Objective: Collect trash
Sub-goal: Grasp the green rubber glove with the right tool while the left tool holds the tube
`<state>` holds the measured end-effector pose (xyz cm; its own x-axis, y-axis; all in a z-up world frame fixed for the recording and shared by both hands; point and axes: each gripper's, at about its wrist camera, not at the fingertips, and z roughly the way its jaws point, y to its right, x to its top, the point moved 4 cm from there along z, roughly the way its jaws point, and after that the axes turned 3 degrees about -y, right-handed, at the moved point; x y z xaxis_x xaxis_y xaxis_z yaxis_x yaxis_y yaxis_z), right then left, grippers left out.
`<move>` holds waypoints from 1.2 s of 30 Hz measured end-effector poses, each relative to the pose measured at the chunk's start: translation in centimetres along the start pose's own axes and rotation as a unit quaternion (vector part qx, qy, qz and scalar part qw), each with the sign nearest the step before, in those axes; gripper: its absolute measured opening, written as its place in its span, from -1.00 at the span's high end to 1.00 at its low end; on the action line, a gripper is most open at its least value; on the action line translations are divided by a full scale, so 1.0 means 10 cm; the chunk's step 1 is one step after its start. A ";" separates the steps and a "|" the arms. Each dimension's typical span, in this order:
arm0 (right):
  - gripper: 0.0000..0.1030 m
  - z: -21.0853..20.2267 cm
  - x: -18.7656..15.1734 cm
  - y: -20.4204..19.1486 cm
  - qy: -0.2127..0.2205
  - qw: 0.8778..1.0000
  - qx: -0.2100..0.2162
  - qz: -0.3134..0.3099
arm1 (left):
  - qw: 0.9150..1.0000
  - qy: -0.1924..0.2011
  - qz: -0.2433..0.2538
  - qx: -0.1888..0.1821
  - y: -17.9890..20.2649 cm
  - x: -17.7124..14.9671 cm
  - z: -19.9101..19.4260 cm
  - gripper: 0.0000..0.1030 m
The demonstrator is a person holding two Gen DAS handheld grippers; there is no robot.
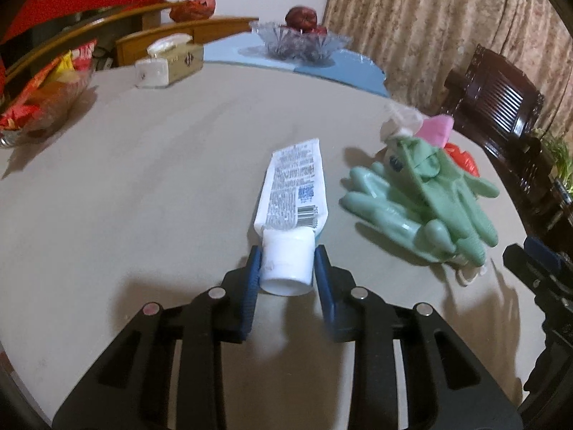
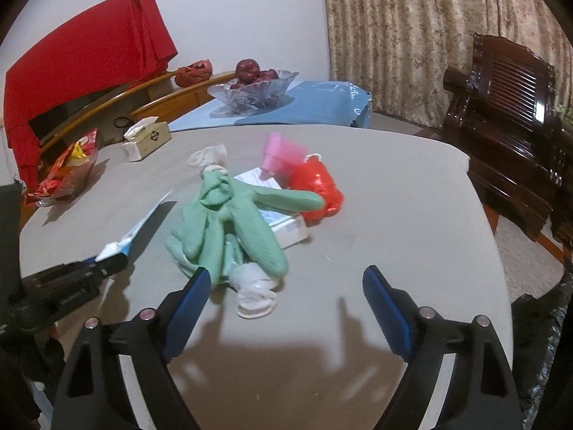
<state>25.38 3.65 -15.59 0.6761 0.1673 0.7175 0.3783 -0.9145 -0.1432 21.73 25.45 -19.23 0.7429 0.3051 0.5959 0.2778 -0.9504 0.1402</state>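
The step in hand was judged to be the pickup of the toothpaste tube (image 1: 292,193), which lay flat on the grey tabletop (image 1: 161,186) with its white cap (image 1: 286,267) turned toward the camera. The left gripper (image 1: 287,279) was seen clamped on that cap, a blue pad (image 1: 253,286) pressed against each side. The right gripper (image 2: 286,297) was held with its jaws wide apart and nothing between them, its left pad just beside the cuffs of the green rubber gloves (image 2: 229,222).

A lift of the tube clear of the table was judged to be called for next, with carriage to a trash container; no bin was shown in either view. The cap was thought likely to slip if the squeeze were eased, being smooth and round.

The gloves were heaped near the tube's right side, over a white carton (image 2: 283,222), with a red plastic bag (image 2: 318,193), a pink cup (image 2: 283,152) and crumpled white material (image 2: 254,295) close by. These were taken for the remaining trash. A tissue box (image 1: 172,61), a snack dish (image 1: 43,96) and a glass fruit bowl (image 1: 301,39) stood well apart at the far edge, and nothing was seen blocking the tube.
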 end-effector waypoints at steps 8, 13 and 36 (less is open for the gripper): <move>-0.65 0.07 0.15 -0.09 0.006 1.000 0.006 -0.009 | 1.000 -0.009 -0.002 0.002 -0.04 0.07 0.11 0.46; -0.64 0.17 0.31 -0.18 0.008 1.000 0.018 -0.014 | 1.000 0.016 0.001 0.000 0.00 0.12 0.00 0.46; 0.86 0.38 0.46 -0.40 -0.026 0.996 0.071 -0.049 | 0.999 0.047 0.001 -0.014 0.09 0.27 -0.26 0.46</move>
<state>29.38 9.47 -14.34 0.6615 0.2760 0.6973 0.5274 -0.8322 -0.1709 22.42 25.28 -15.42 0.6820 0.2969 0.6684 0.2584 -0.9528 0.1596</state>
